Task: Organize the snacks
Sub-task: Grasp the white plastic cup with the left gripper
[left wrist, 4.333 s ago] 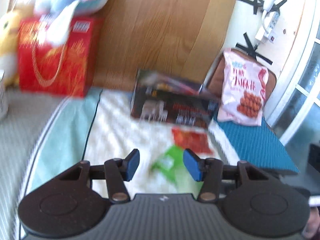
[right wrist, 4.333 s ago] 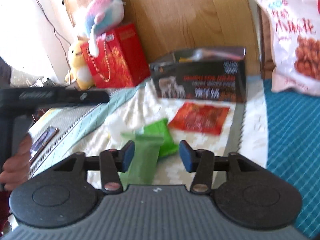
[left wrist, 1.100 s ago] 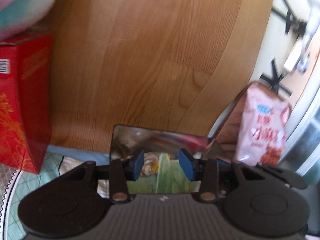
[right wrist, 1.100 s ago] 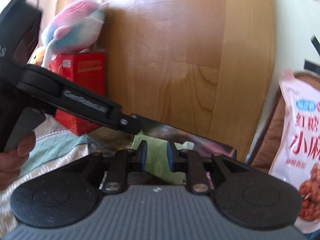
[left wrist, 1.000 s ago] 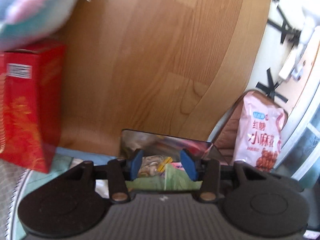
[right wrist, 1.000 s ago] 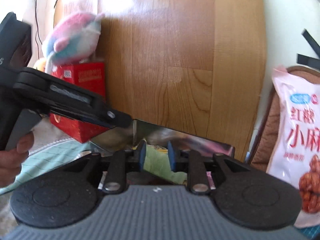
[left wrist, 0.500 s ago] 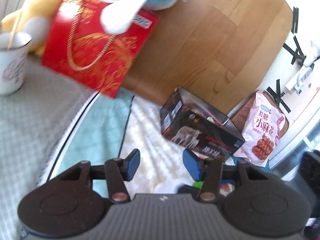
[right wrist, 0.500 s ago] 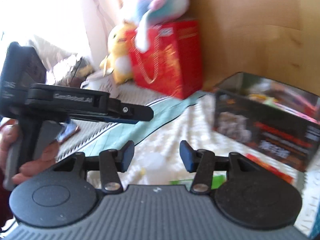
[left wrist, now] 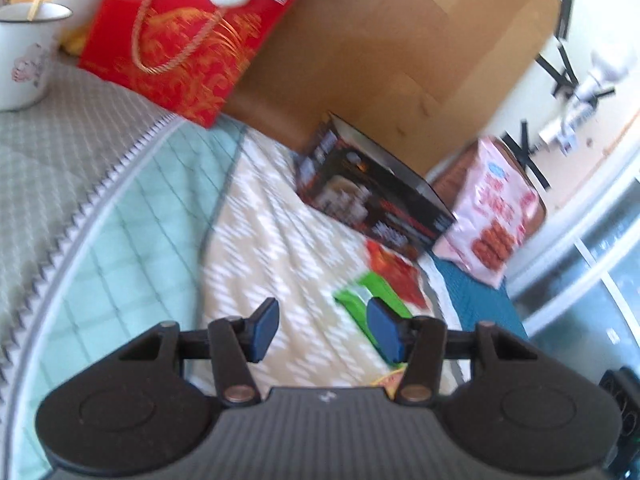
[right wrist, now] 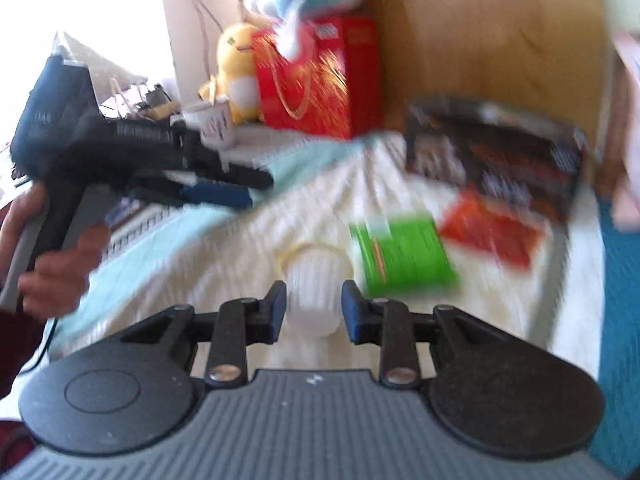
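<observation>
white ribbed cup (right wrist: 314, 280): on the bed, between the right claw (right wrist: 313, 312) pads, which are closing
green packet (right wrist: 404, 258): just beside the cup
left claw (left wrist: 323, 330): released, empty
black box (left wrist: 376, 204): behind the packets

Bare quilt (left wrist: 280, 240) left of green packet (right wrist: 404, 256); dark box (right wrist: 496, 164) blocks far side.

A bed with a cream zigzag-patterned blanket (right wrist: 248, 268) carries a black open-topped cardboard box (right wrist: 496, 168), a flat red snack packet (right wrist: 492, 232), a green snack packet (right wrist: 404, 256) and a white ribbed cup (right wrist: 316, 280) lying on its side.
</observation>
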`<state>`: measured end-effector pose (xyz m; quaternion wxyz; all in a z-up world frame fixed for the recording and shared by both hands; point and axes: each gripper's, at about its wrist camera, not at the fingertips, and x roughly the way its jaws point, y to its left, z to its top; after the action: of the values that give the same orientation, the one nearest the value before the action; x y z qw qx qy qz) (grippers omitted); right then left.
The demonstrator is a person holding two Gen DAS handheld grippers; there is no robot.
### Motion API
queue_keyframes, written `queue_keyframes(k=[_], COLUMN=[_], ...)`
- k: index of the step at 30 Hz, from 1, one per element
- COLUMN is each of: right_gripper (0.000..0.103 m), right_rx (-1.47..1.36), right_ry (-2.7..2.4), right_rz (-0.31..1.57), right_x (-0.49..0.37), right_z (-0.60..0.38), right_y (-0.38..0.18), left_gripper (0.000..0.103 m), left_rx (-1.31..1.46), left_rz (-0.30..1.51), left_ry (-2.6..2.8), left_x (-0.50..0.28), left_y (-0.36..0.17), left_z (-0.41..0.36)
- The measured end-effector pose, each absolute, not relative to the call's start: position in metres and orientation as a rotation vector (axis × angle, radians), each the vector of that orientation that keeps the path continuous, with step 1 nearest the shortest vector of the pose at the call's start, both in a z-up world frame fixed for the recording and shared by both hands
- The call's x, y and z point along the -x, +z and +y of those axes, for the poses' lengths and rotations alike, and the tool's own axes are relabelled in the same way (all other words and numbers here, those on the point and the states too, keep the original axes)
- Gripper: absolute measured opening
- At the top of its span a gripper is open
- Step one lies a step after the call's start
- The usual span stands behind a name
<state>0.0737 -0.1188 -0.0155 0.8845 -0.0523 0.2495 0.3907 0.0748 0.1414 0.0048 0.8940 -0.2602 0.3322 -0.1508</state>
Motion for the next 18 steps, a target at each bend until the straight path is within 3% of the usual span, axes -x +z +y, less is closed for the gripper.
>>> queue_keyframes(k=[9, 14, 16, 17, 18], right_gripper=[0.034, 0.034, 0.034, 0.034, 0.034], right_rx=[0.033, 0.056, 0.062, 0.066, 0.074], right_ry=[0.793, 0.791, 0.795, 0.794, 0.793], right_rz=[0.517, 0.494, 0.490, 0.488, 0.486], right_x=[-0.057, -0.049, -0.049, -0.047, -0.047], right_z=[-0.136, -0.139, -0.139, -0.139, -0.138], right_y=[-0.021, -0.025, -0.025, -0.025, -0.025], left_gripper=[0.059, 0.060, 0.052, 0.038, 0.034], left_rx=[0.431, 0.308, 0.266, 0.255, 0.244], left_rz=[0.687, 0.700, 0.725, 0.740, 0.752], left_ry=[-0.458, -0.473, -0.464, -0.472, -0.481], left_x=[-0.051, -0.038, -0.041, -0.042, -0.043], left_y=[0.018, 0.019, 0.014, 0.011, 0.009], left_z=[0.095, 0.064, 0.052, 0.048, 0.043])
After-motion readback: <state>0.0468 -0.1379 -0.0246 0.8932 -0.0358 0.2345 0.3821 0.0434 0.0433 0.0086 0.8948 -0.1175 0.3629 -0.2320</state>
